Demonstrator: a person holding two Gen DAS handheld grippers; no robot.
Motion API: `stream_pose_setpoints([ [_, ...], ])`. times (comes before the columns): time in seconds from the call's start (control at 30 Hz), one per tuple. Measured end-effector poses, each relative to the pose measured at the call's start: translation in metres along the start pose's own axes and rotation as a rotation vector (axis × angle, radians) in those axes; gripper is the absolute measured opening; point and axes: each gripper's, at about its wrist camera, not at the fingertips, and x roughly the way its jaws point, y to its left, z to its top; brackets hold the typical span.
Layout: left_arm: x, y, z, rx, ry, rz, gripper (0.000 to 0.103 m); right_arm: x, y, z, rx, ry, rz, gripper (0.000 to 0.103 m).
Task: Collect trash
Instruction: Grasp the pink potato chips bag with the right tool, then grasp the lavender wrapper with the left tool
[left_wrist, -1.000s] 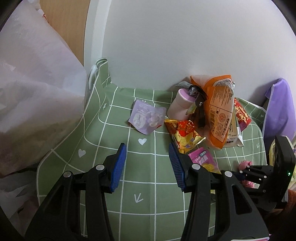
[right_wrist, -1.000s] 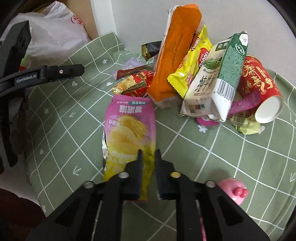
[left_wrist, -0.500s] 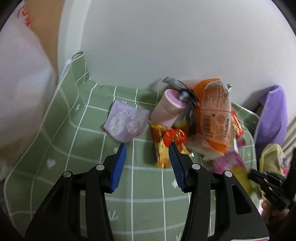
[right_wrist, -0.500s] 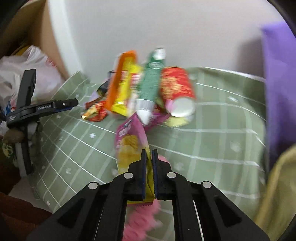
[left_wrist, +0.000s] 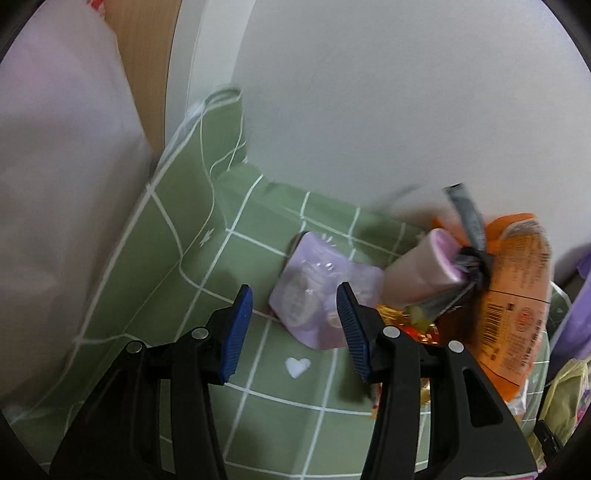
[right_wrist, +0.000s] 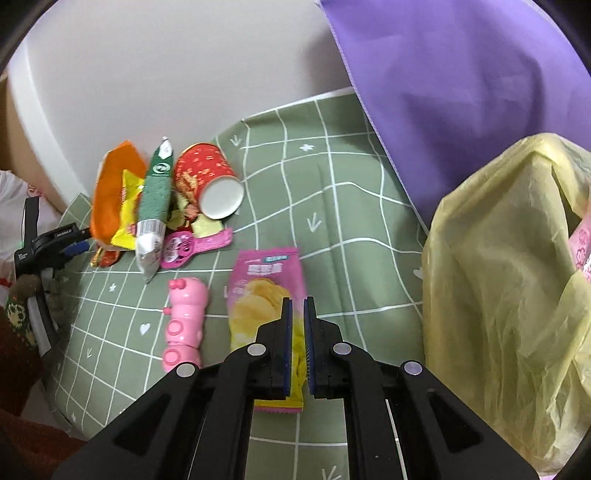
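Right tool (right_wrist: 297, 325): pressed together, pinching pink chip bag (right_wrist: 264, 295) by its near end. Pink toy (right_wrist: 184, 321) lies just left of it, yellow trash bag (right_wrist: 506, 314) right, wrapper pile (right_wrist: 162, 199) far left. Left tool (left_wrist: 293, 325): spread, holding nothing; lilac pouch (left_wrist: 314, 291) just beyond its tips on green-checked tabletop (left_wrist: 184, 240).

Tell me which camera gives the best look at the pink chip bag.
The right wrist view. There the pink chip bag fills the centre, its printed front facing the camera and its lower end pinched in the right tongs, beside the yellow trash bag. The left wrist view does not show it.
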Motion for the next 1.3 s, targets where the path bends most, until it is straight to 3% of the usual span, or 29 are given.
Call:
stream_pose_setpoints([
  [0.03, 0.004, 0.000, 0.000, -0.001, 0.016, 0.007, 0.045, 0.001, 0.000, 0.001, 0.001, 0.001, 0.002, 0.008],
  [0.13, 0.010, 0.000, -0.003, 0.006, 0.037, 0.021, 0.027, 0.003, 0.002, 0.002, -0.006, -0.003, 0.001, 0.008],
  [0.17, 0.011, -0.002, -0.003, 0.016, 0.048, 0.011, 0.008, 0.003, 0.004, 0.002, -0.010, -0.004, 0.001, 0.008],
  [0.2, 0.014, -0.004, -0.004, 0.025, 0.072, -0.011, 0.003, 0.004, 0.006, 0.002, -0.016, -0.003, 0.002, 0.008],
  [0.5, -0.021, -0.018, -0.011, 0.096, 0.037, -0.118, 0.001, 0.002, 0.013, 0.003, -0.042, -0.007, 0.014, 0.011],
  [0.53, -0.026, -0.019, -0.012, 0.100, 0.032, -0.128, 0.001, 0.004, 0.011, 0.002, -0.044, -0.001, 0.001, 0.025],
  [0.57, -0.032, -0.016, -0.013, 0.108, 0.027, -0.138, 0.001, 0.006, 0.009, 0.001, -0.039, 0.005, 0.001, 0.051],
  [0.63, -0.040, -0.017, -0.017, 0.123, 0.019, -0.147, 0.001, 0.010, 0.003, -0.002, -0.017, 0.020, 0.029, 0.057],
  [0.9, -0.065, -0.023, -0.033, 0.216, 0.015, -0.209, 0.001, 0.027, 0.000, -0.013, -0.033, 0.088, -0.007, 0.056],
  [1.03, -0.072, -0.035, -0.042, 0.235, 0.020, -0.239, 0.001, 0.037, 0.001, -0.014, -0.026, 0.115, 0.005, 0.043],
  [1.17, -0.074, -0.038, -0.050, 0.255, 0.035, -0.259, 0.001, 0.038, 0.009, -0.015, -0.073, 0.123, 0.000, 0.014],
  [1.3, -0.079, -0.047, -0.058, 0.282, 0.041, -0.278, 0.001, 0.035, 0.017, -0.013, -0.119, 0.115, -0.004, 0.010],
])
